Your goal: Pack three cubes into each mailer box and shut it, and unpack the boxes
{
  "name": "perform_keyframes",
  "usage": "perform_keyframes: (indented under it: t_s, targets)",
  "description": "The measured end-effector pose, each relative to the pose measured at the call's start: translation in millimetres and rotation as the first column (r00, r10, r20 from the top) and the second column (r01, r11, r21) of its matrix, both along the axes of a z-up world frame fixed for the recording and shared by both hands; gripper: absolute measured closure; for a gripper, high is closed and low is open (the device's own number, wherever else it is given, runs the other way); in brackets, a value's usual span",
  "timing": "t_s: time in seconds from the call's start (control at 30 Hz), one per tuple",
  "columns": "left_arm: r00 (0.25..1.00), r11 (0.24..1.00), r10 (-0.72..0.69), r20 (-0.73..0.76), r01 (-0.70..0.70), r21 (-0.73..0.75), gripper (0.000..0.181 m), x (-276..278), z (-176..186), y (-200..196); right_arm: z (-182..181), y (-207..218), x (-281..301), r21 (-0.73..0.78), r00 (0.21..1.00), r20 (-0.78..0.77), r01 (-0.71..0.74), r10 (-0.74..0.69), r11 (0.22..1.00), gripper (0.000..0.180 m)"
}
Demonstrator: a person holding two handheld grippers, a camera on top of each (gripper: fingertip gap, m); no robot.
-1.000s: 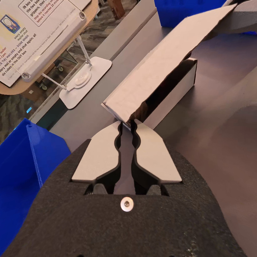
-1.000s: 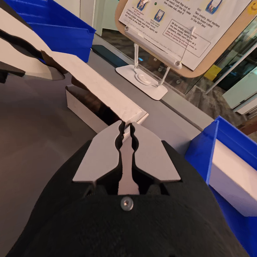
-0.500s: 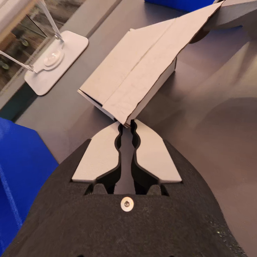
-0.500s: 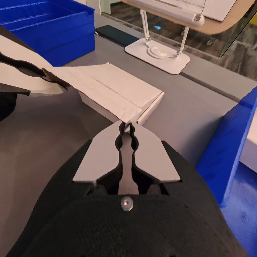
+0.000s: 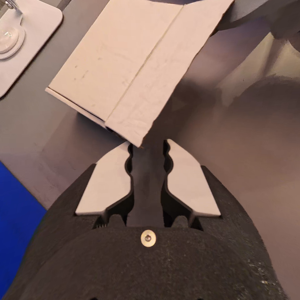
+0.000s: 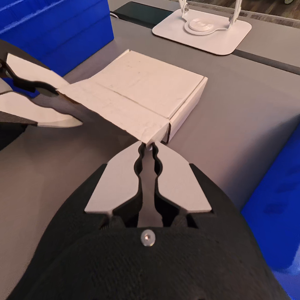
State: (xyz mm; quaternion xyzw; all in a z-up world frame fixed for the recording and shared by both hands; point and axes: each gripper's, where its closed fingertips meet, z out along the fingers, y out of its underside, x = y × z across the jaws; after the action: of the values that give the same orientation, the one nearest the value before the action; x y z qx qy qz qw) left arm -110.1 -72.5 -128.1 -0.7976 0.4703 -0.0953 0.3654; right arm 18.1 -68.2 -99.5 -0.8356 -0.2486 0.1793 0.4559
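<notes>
**Mailer lid down, front flap pinched at one corner only**

Nearest in the left wrist view: left gripper with jaws apart, nothing between them, grey table showing through the gap. Just ahead of the left-hand fingertip, overlapping it slightly, the near corner of the front flap of the white mailer box; whether touching, cannot tell. Flap sticking out from the lid edge, not tucked in, slanting away toward the upper right. Beyond the crease, lid lying flat over the box body, a thin dark slit open at the near left corner. Far end of the flap meeting a grey fingertip of the other gripper at the top right. To the left, low down, a blue bin; farther off at upper left, a white stand base.

Nearest in the right wrist view: right gripper nearly closed, clamped on the flap's near corner. Flap running away to the left, box just ahead and right of it, resting on the table. Left gripper at the flap's far end, fingers spread. Farther: blue bin at upper left, white stand base at upper right, another blue bin close on the right.
</notes>
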Motion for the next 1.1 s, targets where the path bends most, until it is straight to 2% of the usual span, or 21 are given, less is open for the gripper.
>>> perform_keyframes:
  t_s: [0.03,0.1,0.37,0.6,0.87,1.0,1.1]
  targets:
    - [1.0,1.0,-0.01,-0.004,0.01,-0.011,0.134,1.3,-2.6,-1.0,-0.9,0.5,-0.7,0.008,1.0,0.016,-0.005,0.004,1.0,0.169]
    - [1.0,0.999,-0.021,-0.012,0.02,-0.038,0.118,2.6,-8.3,-1.9,-4.3,1.9,-0.3,0.019,0.998,0.055,-0.004,0.003,1.0,0.168]
    - [1.0,0.999,0.003,0.021,-0.002,-0.047,0.117,-1.7,-6.6,5.0,-6.2,8.1,4.3,0.019,0.999,0.046,0.018,-0.019,1.0,0.158]
    - [1.0,0.999,0.009,0.006,-0.009,-0.054,0.105,-1.2,-12.5,7.9,-9.7,15.6,7.1,0.081,0.988,0.15,0.028,-0.04,0.996,0.153]
    - [0.998,0.998,0.054,-0.008,-0.054,0.044,0.117,-4.3,-8.0,22.4,-18.5,22.3,3.5,0.118,0.962,0.267,0.017,-0.048,0.993,0.152]
    - [0.995,0.989,0.087,-0.048,-0.081,0.121,0.129,-12.9,-6.0,34.3,-18.3,21.7,1.2,0.124,0.965,0.259,0.013,-0.045,0.992,0.14]
    - [0.994,0.986,0.089,-0.058,-0.08,0.146,0.134,-12.7,-6.2,37.8,-21.7,21.7,-0.1,0.115,0.964,0.263,0.008,-0.038,0.993,0.137]
